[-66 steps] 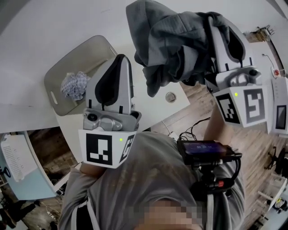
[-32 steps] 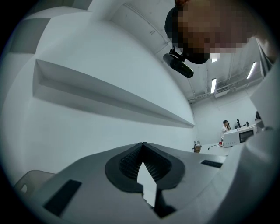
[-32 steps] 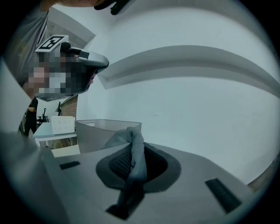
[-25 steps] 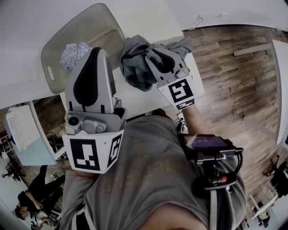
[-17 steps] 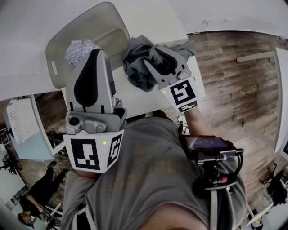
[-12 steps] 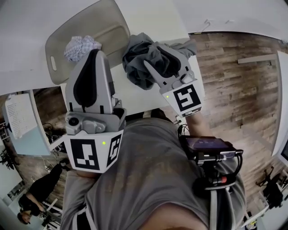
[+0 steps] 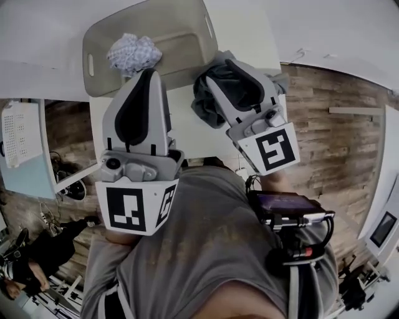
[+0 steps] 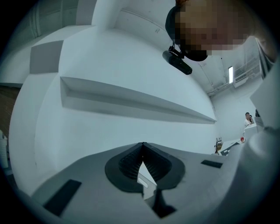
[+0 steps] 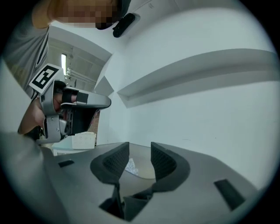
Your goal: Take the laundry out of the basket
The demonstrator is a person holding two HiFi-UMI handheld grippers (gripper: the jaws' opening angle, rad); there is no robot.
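Note:
The beige laundry basket (image 7: 181,19) stands on the white table (image 7: 187,134), and a checked cloth (image 7: 134,53) lies bunched inside it. A dark grey garment (image 7: 206,103) is heaped on the table just right of the basket. My right gripper (image 7: 215,73) hovers over that heap, apart from it. Its jaws (image 9: 140,151) are open and have just been closing a little, with nothing between them. Through the gap the checked cloth (image 9: 131,166) shows far off. My left gripper (image 7: 148,71) points at the basket's near edge, and its jaws (image 8: 142,144) are shut and empty.
The table ends close to my body, with wooden floor (image 7: 336,124) to the right. A pale blue cabinet (image 7: 25,162) stands at the left, and a person (image 7: 25,261) is at the lower left. White walls fill both gripper views.
The right gripper held the grey garment aloft, lowered it onto the table beside the basket, let go and lifted off it. The left gripper shifted slightly toward the basket.

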